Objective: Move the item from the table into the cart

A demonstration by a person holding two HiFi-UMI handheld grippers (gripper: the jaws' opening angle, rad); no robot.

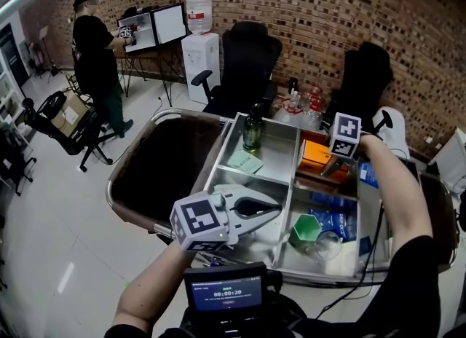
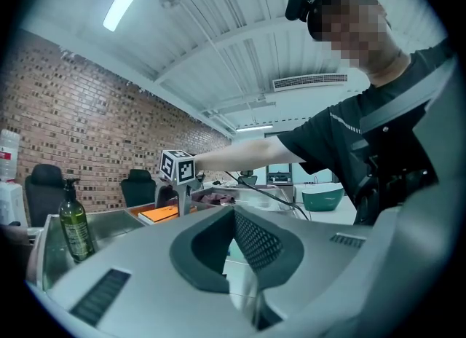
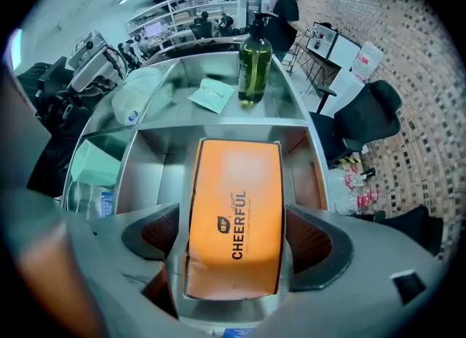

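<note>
The stainless steel compartmented cart [image 1: 280,151] held the flat orange rectangular pack [image 3: 234,205], lying in its far right-hand bay. My right gripper [image 3: 233,236] hung straight above it, jaws wide on either side, pads clear. My left gripper [image 2: 233,213] was closed, empty.

Box [image 1: 320,154] in cart [image 1: 220,156] compt; bottle [image 1: 252,131] & packet [image 1: 245,162] in compt to its left.
</note>
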